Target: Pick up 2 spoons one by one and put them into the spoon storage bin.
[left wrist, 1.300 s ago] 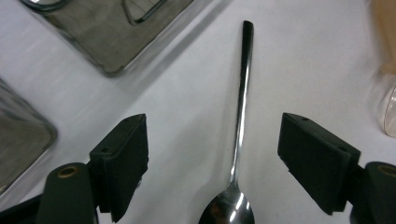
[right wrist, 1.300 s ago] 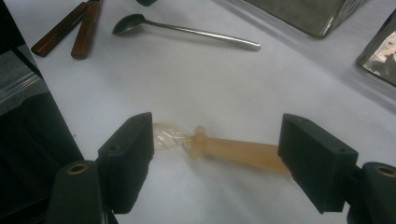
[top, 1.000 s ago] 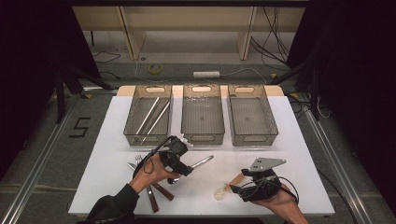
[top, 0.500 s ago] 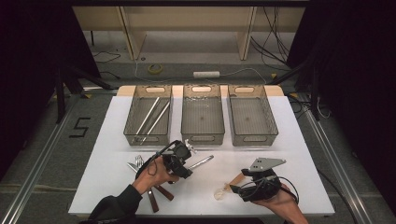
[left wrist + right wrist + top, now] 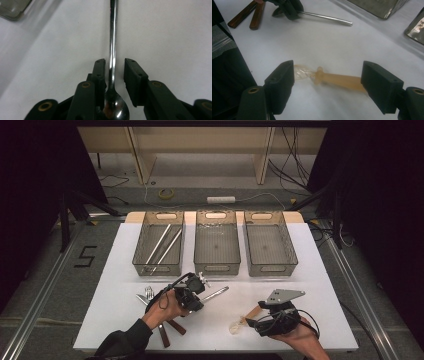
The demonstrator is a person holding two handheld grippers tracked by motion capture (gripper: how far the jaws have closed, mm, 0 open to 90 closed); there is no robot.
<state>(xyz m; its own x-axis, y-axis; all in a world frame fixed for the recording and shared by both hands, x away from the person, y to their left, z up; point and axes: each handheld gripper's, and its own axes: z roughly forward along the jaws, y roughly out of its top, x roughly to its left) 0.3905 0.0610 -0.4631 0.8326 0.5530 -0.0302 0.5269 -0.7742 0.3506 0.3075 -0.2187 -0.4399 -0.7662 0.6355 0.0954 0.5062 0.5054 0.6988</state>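
Broadly: white table (image 5: 320, 270) with three clear bins along its far side. Left bin (image 5: 159, 243) holds two long metal rods; middle bin (image 5: 216, 242) and right bin (image 5: 269, 242) look empty. Loose cutlery lies on the near half.

Left gripper (image 5: 114, 68) is down over a metal spoon (image 5: 112, 50) that lies flat on the table near the left bin's front, handle pointing away toward the middle bin. Its jaws have just been closing. They straddle the neck where handle meets bowl: one pad sits against the shaft or nearly so, the other stands clear with a gap, so no grip yet. Fork (image 5: 148, 293) and two brown-handled pieces (image 5: 167, 330) lie just beside that hand.

Right gripper (image 5: 328, 77) rests low with jaws wide apart and holds nothing; a translucent plastic spoon (image 5: 337, 79) lies crosswise between them, one end hidden behind a pad.

Handling, my judgement: metal spoon is stiff, light, polished, likely to slip or pivot. The narrow neck is a fair hold; pinch squarely, lift level.
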